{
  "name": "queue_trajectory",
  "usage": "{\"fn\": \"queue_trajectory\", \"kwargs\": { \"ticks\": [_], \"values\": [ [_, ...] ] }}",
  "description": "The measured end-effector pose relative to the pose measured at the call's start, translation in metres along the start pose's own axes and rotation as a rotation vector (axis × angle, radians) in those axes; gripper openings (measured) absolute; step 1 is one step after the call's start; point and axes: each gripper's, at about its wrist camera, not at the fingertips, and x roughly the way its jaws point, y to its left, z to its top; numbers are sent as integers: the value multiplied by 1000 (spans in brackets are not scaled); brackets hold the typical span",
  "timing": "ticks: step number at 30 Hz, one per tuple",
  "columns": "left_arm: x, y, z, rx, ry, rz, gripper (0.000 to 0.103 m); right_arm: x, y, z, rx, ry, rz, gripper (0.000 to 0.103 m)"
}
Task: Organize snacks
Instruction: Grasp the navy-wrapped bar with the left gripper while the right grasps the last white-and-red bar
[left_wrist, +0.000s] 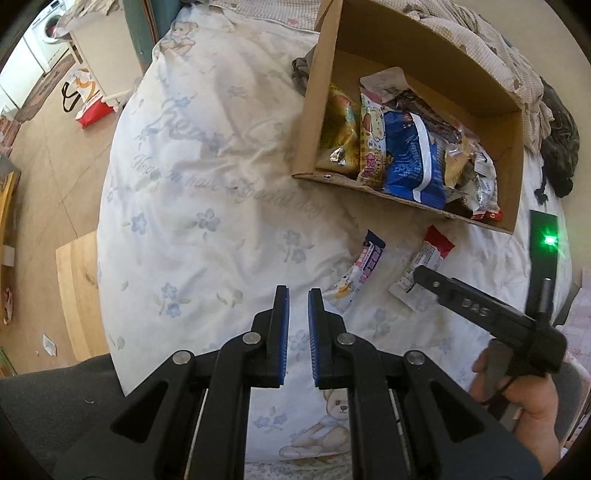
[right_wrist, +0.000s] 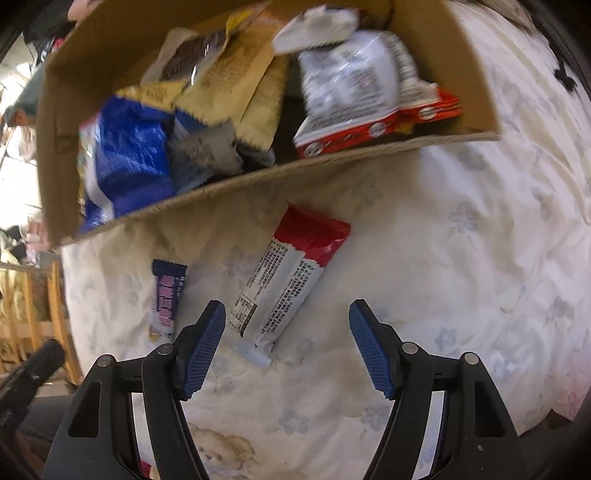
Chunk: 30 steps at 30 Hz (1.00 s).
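Bed (left_wrist: 207, 192) covered by a white quilt with pale blue flowers and teddy bears. Cardboard box (left_wrist: 513, 166) sits on the quilt toward the far right side, open top, packed with snacks: a blue bag (left_wrist: 410, 158), a yellow pack (left_wrist: 371, 147), a gold pack (left_wrist: 338, 122), a white-and-red pack (right_wrist: 369, 107) at the box's right end. Crumpled checked cloth (left_wrist: 480, 40) lies behind the box; a dark bundle (left_wrist: 559, 144) sits beside its right wall.

Two snacks lie loose on the quilt just in front of the box's near wall, apart from each other. Red bar (right_wrist: 284, 284), red at the far end, white with print at the near end, lies tilted. Purple bar (right_wrist: 166, 299) lies to its left, smaller.

Off the bed's left edge: wooden floor (left_wrist: 55, 166), a red-and-white bag (left_wrist: 86, 99), a washing machine (left_wrist: 48, 26), a low wooden board (left_wrist: 79, 291).

Right gripper (right_wrist: 288, 328) hovers low over the quilt, pointing toward the box, fingers spread wide and holding nothing; the red bar's near end lies between the blue pads (right_wrist: 201, 350), closer to the left one. The left wrist view shows its black finger just over that bar, with the person's right hand (left_wrist: 524, 398) on the handle.

Left gripper (left_wrist: 298, 295) hangs above the quilt near the bed's near edge, fingers nearly together with a narrow gap, holding nothing; the purple bar lies just right of its tips.
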Motion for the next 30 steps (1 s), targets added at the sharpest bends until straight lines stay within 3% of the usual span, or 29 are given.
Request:
{"fn": "queue_trajectory", "kwargs": {
  "ticks": [4,6,8,9,12,13,14,16,23,25,27,29,30],
  "values": [
    [9,3,0,-13,14,27,8,13,-1,5,46,-14,-10,73],
    [11,4,-1,-12,19,32,8,18,6,5,14,-30,-69,71],
    [13,3,-2,-5,26,29,8,18,14,2,-56,-39,-145,56],
    [16,3,-3,-3,35,17,8,16,15,0,-77,-44,-160,40],
    [25,-4,-6,29,52,13,10,3,1,-7,-58,-29,-108,34],
    [30,-8,-6,51,58,29,19,-3,-3,-9,-59,-40,-99,33],
    [38,-15,-6,83,79,46,41,-16,-5,-14,-69,-61,-83,33],
    [50,-24,-7,114,107,68,64,-33,-12,-21,-63,-69,-30,33],
    [90,-66,0,248,94,120,64,-76,-36,-52,-37,-100,100,33],
    [99,-72,2,271,89,127,61,-87,-36,-54,-33,-120,101,33],
    [107,-76,5,279,82,136,49,-93,-39,-54,-30,-137,96,33],
    [108,-76,8,283,51,128,20,-98,-42,-53,-23,-152,94,33],
    [107,-76,9,286,45,126,16,-100,-44,-53,-20,-155,94,33]
  ]
}}
